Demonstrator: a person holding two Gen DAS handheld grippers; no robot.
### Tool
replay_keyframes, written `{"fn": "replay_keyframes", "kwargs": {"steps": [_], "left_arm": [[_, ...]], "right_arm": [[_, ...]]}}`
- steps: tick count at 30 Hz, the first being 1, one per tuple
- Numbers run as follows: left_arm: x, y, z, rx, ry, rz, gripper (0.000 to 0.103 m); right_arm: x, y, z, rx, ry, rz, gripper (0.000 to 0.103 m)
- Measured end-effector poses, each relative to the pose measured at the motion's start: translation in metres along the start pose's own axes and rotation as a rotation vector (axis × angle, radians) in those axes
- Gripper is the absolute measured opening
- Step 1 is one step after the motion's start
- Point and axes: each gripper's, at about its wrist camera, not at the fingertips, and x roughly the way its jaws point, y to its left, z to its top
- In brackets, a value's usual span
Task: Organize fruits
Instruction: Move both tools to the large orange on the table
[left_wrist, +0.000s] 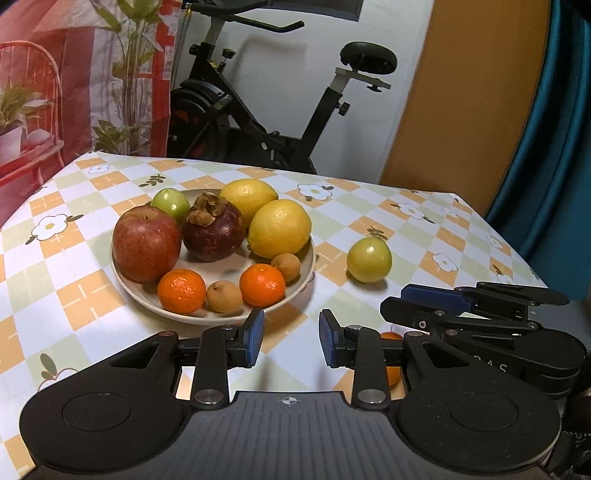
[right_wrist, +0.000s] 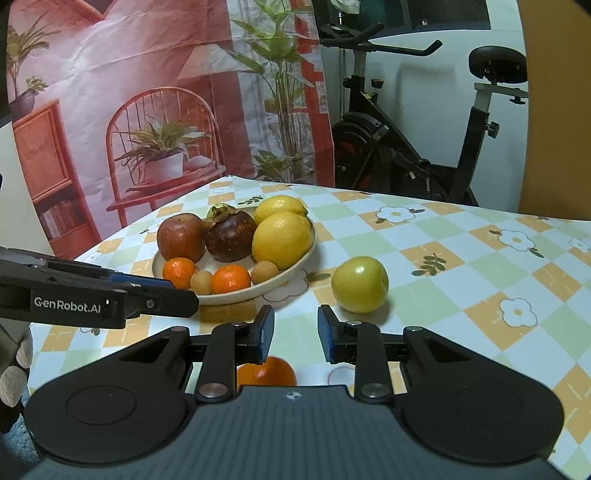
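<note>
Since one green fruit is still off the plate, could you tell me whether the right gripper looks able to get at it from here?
Probably yes. The green fruit lies alone on the tablecloth, just ahead and to the right of the right gripper, with nothing between them. Its jaws stand at their narrowest and would need to open first.

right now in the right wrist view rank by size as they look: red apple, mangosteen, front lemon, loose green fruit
1. front lemon
2. loose green fruit, though it lies nearer the camera, so its rank is unsure
3. red apple and mangosteen look alike; no ranking between them
</note>
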Motion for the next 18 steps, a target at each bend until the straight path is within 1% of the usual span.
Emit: {"fn": "replay_keyframes", "kwargs": {"steps": [10, 18], "left_arm": [[0.0, 0.001, -0.01, 0.002, 0.024, -0.012, 0.034], [-0.002, 0.003, -0.011, -0.008, 0.022, -0.013, 0.034]], "right_arm": [[-0.008, 0.002, -0.011, 0.008, -0.001, -0.001, 0.029], [-0.012, 0.003, -0.016, 0.004, -0.009, 0.007, 0.029]]}}
